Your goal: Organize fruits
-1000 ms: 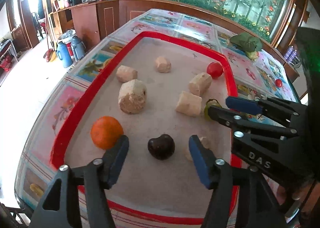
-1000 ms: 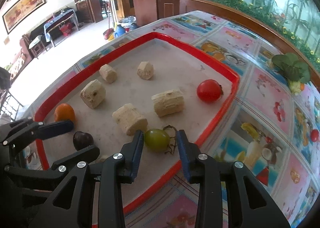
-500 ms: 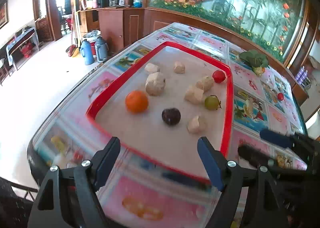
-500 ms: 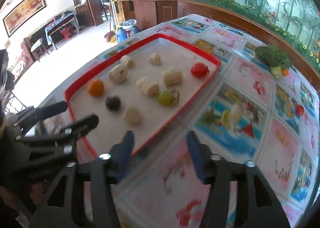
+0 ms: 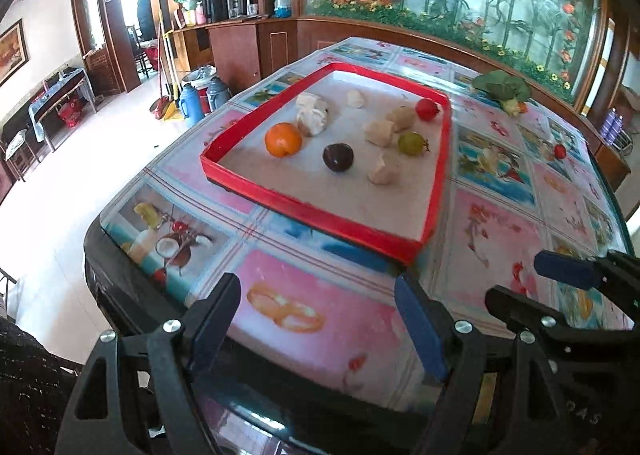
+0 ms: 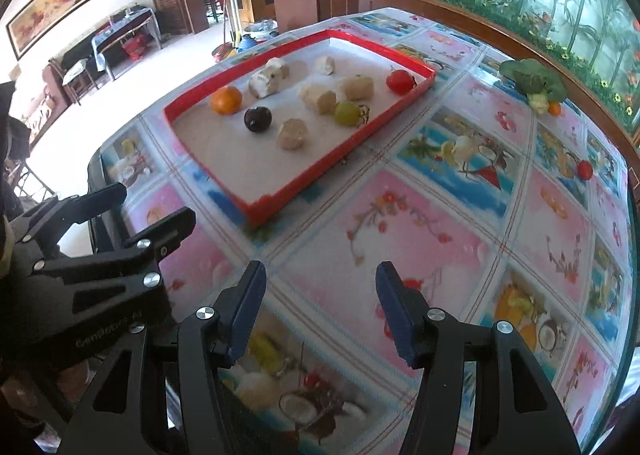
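Note:
A red-rimmed tray [image 5: 320, 217] [image 6: 304, 183] on the patterned table holds an orange [image 5: 283, 139] [image 6: 226, 99], a dark plum [image 5: 338, 157] [image 6: 258, 119], a green fruit [image 5: 412, 143] [image 6: 347, 112], a red tomato [image 5: 427, 109] [image 6: 400, 80] and several beige chunks [image 5: 384, 173] [image 6: 293, 134]. My left gripper [image 5: 318, 311] hangs open and empty over the table's near edge, well short of the tray. My right gripper [image 6: 320, 295] is open and empty too, over the tablecloth to the tray's right; it also shows at the right edge of the left wrist view [image 5: 536, 287].
A leafy green vegetable [image 5: 500, 87] [image 6: 534, 79] lies at the table's far side by the glass wall. A small red fruit [image 5: 559, 151] [image 6: 585, 170] sits on the cloth to the right. The table's front-left edge drops to the floor.
Both grippers pulled back from the tray toward the near table edge and opened wider. The green fruit between the right fingers and the plum between the left stay on the tray.

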A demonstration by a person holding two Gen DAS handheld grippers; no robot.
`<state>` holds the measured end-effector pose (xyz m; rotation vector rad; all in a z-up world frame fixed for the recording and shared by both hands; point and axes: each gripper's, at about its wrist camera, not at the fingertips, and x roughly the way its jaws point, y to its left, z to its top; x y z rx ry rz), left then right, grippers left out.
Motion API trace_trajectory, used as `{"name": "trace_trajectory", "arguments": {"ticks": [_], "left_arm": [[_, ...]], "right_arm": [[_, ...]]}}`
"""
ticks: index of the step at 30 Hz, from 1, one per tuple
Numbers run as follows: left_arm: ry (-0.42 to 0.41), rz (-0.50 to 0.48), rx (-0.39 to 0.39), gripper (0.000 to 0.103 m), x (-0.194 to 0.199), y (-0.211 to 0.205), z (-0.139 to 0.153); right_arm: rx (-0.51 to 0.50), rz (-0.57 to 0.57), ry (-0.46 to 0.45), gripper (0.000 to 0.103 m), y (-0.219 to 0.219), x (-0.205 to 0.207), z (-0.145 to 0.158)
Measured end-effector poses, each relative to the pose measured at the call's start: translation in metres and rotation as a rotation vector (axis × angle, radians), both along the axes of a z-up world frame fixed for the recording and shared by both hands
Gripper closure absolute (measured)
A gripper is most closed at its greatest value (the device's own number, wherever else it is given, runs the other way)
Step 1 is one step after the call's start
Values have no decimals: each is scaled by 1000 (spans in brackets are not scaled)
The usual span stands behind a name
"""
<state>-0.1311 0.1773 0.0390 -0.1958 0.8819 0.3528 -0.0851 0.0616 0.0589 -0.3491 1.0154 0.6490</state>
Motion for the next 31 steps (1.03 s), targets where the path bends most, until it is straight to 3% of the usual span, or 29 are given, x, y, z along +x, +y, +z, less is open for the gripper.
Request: {"name": "trace_trajectory", "arguments": {"ticks": [20,31], "left_arm": [[1,-11,-13,22,-13,2,0],[-6,-13,-36,14,-9,9,2]], "right_arm": [[-70,29,-39,46,5,-15,-8],[-74,16,-39,46,6,-7,-9]]}}
